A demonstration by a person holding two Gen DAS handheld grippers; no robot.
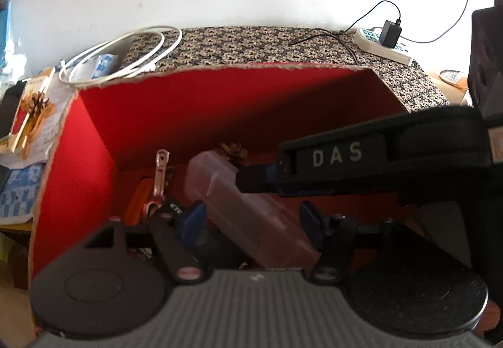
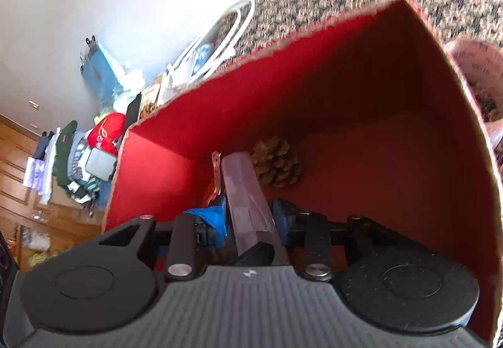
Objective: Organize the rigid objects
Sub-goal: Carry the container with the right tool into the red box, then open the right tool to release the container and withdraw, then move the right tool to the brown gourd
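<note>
A red-lined cardboard box [image 1: 195, 102] stands on a patterned table; it also shows in the right wrist view [image 2: 361, 71]. Both grippers reach into it. My left gripper [image 1: 251, 222] is shut on the near end of a long translucent plastic case [image 1: 239, 200]. My right gripper [image 2: 251, 216] is shut on the same case [image 2: 245, 190], and its arm [image 1: 345, 165] enters from the right in the left wrist view. Under the case lie a pine cone [image 2: 276, 165], a metal clip tool [image 1: 158, 181] and an orange object [image 1: 138, 200].
A white cable coil [image 1: 122, 52] and a book with papers [image 1: 31, 109] lie left of the box. A power strip with a black adapter [image 1: 386, 39] sits at the back right. A pile of clothes [image 2: 91, 156] lies on the floor to the left.
</note>
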